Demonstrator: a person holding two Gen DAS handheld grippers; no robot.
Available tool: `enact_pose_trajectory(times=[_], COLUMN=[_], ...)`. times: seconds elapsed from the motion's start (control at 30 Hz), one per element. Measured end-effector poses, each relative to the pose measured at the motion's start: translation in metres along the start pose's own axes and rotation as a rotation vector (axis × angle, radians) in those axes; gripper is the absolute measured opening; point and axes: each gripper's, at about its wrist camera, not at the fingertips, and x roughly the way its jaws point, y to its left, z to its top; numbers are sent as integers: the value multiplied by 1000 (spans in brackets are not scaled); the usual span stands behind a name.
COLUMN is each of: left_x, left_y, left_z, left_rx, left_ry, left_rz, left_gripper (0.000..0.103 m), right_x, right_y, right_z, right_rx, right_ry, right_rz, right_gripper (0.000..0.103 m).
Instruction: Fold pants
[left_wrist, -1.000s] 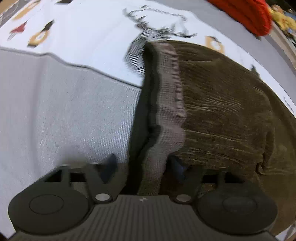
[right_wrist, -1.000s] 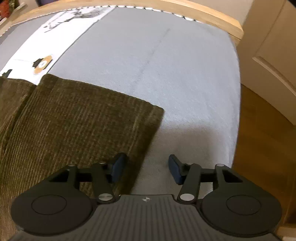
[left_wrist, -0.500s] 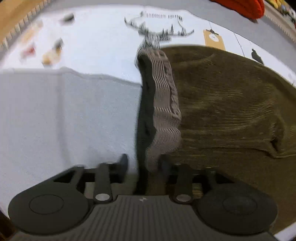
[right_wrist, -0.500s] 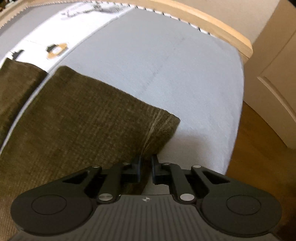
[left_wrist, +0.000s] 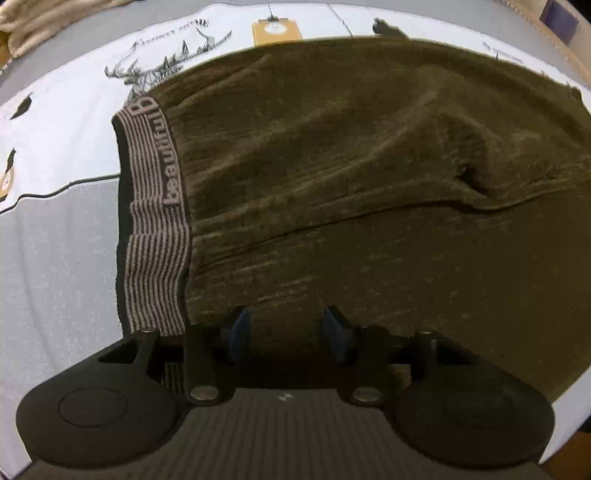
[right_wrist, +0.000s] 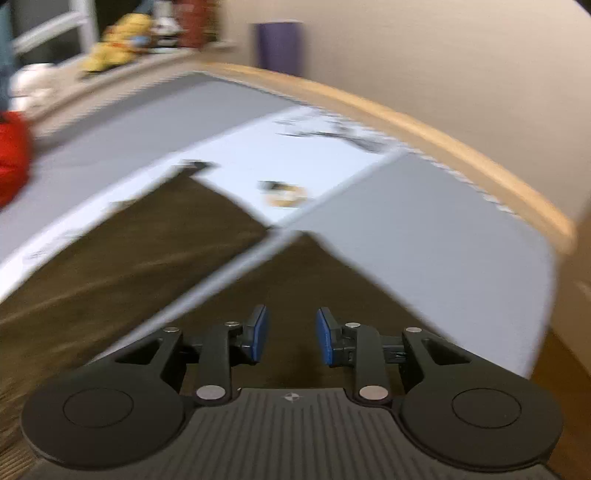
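Olive-brown corduroy pants (left_wrist: 351, 177) lie on a bed, one half folded over the other, with the striped grey waistband (left_wrist: 155, 229) at the left. My left gripper (left_wrist: 282, 330) is open and empty just above the fabric near the waistband. In the blurred right wrist view the two pant legs (right_wrist: 147, 251) spread apart in a V. My right gripper (right_wrist: 291, 338) is open and empty over the nearer leg (right_wrist: 306, 280).
The bed has a grey cover (right_wrist: 424, 229) and a white printed sheet (left_wrist: 74, 103). A wooden bed rail (right_wrist: 424, 122) curves at the far edge. A red cushion (right_wrist: 11, 155), toys on a shelf (right_wrist: 118, 44) and a purple roll (right_wrist: 279, 44) stand beyond.
Both grippers had closed on the pants half a second ago and have now opened and let go. The left gripper shifted right over the fabric; the right gripper swung fast.
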Motion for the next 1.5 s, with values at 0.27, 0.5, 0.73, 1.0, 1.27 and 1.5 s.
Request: enact_pose_trajectory(times=[0.27,0.5,0.73,1.0,1.27,1.5], left_x=[-49,-72,-94,-84,-72,-59], left_y=[3,-16,-48,-90,-111,-108], left_z=[23,42,68,96,114,128], left_rx=[-90,-117,-81,-81,-75,-118], left_ry=[-160,-285,-376,-361,-319,-296], left_rz=[-24,-24,-33,-92,-142,-132], left_gripper=[56,59,61,61,50,15], right_x=[-64,-83,-63,-48,-25,-26], right_y=[79,143,172,198,212,224], right_z=[10,-2,-17,-33,-42,-39], right_rx=[-182,-311,-392,-429,-409,-454], right_ry=[-90,-132,-110,-92,-29,-71], right_rz=[300,475,486,504,510,541], right_gripper=[43,44,43,43,43,30])
